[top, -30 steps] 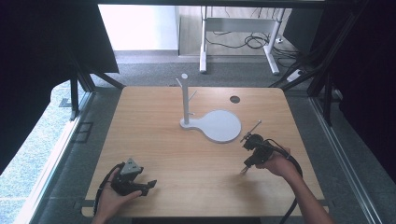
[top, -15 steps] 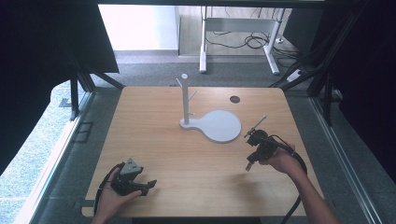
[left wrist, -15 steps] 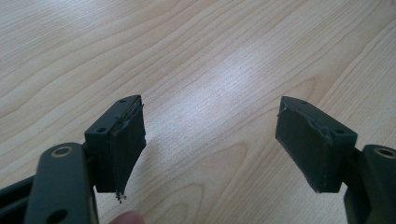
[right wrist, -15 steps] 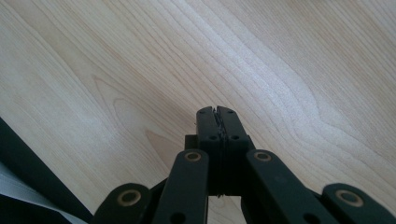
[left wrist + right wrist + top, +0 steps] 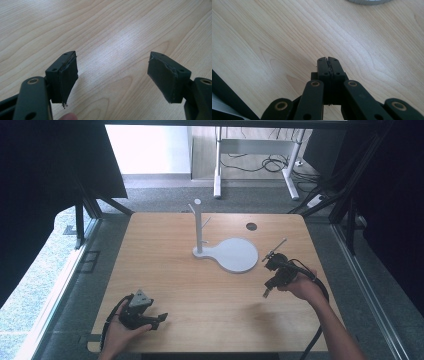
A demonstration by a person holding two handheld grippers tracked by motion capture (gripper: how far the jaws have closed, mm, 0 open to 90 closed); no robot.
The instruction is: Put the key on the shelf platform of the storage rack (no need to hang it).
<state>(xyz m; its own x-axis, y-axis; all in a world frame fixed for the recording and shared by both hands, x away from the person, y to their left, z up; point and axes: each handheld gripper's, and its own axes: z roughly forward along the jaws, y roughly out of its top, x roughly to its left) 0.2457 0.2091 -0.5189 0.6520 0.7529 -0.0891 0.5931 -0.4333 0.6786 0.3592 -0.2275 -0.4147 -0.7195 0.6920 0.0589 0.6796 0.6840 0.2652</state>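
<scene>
Wooden table [image 5: 210,285] | left tongs [image 5: 161,319] wide, unmoved | right tongs [image 5: 266,293] closed empty, shifted right

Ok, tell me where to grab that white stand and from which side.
Grip the upright post of the stand, likely below its pegs, coming from the near side with jaws level. The post is slim and vertical; the flat round base lies flush on the table, offering no edge.
</scene>
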